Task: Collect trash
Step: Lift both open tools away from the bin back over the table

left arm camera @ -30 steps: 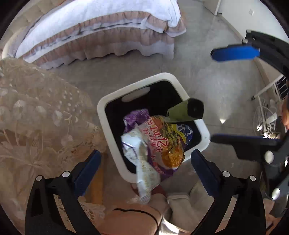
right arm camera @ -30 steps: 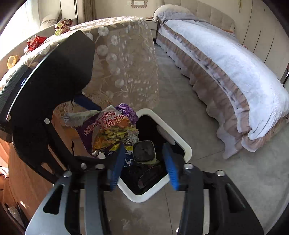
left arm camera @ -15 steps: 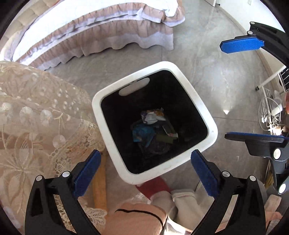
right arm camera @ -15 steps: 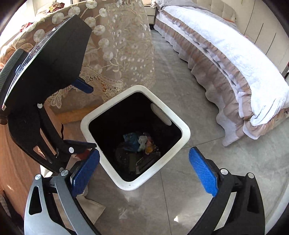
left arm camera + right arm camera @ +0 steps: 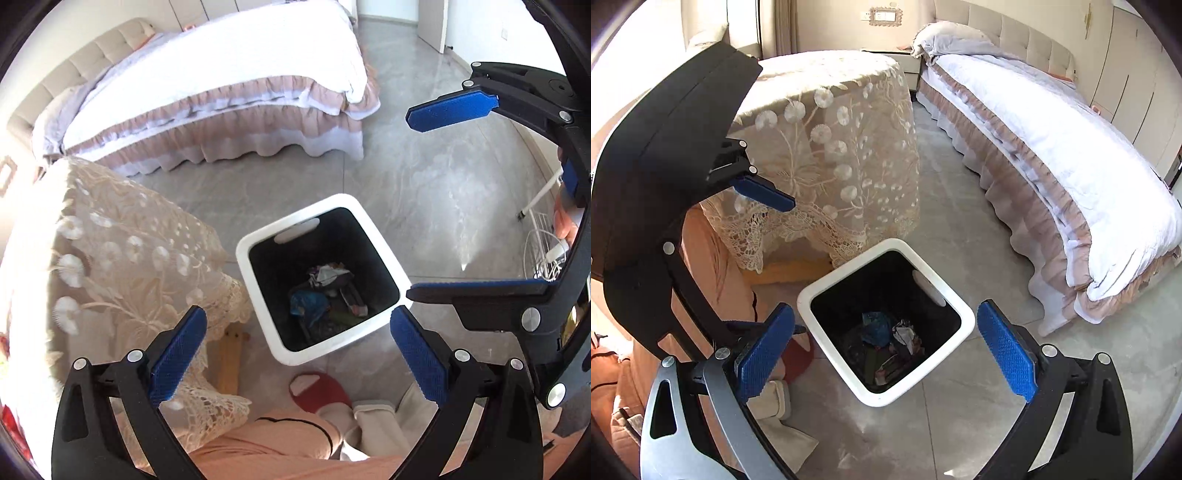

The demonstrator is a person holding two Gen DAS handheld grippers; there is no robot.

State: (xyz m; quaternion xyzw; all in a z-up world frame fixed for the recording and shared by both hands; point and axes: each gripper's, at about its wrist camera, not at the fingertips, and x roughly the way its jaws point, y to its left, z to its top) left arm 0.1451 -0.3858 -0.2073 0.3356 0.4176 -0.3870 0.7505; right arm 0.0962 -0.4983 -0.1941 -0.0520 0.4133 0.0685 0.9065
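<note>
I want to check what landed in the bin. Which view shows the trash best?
The left wrist view: it looks more steeply into the bin, so the trash lies open. The right wrist view shows the same pile, darker and partly cut off by the near wall.

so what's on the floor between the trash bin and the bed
Only bare grey floor lies between the white trash bin and the bed, clearest in the right wrist view.
</note>
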